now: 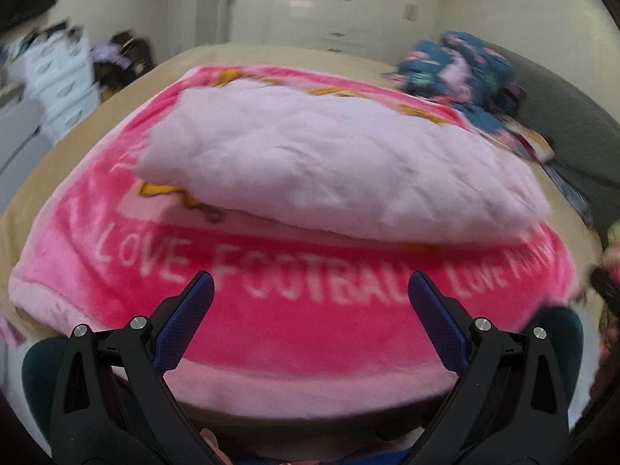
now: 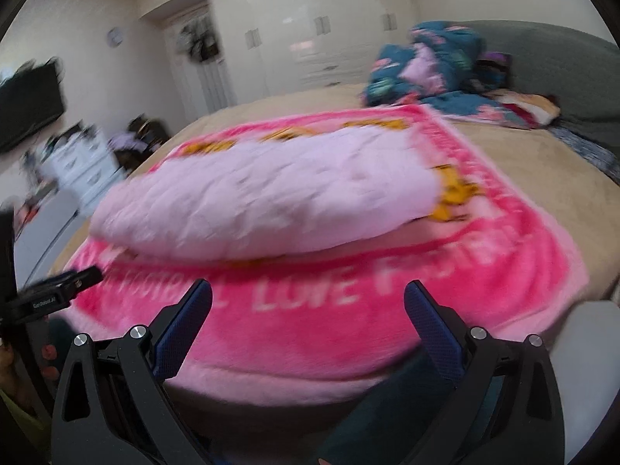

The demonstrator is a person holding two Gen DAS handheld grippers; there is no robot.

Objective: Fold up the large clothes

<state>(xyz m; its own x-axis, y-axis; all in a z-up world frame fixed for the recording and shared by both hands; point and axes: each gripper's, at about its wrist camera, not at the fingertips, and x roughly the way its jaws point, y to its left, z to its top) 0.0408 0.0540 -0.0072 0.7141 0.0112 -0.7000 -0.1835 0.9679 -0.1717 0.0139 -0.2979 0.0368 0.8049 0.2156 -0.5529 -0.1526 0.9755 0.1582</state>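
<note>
Both hand-held grippers, left (image 1: 310, 290) and right (image 2: 308, 292), spread wide, gripping nothing, above pink blanket (image 1: 310, 329) on bed (image 2: 542, 162). Risk: thick plush slipping, folded flap (image 1: 329, 170) skewing.

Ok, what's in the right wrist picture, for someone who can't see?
A pink blanket lies on a bed, its pale underside folded over on top. The right gripper is open above its near edge.

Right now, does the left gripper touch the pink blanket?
Cannot tell. In the left wrist view, the left gripper is open with nothing between its fingers, but whether they rest on the pink blanket stays unclear.
</note>
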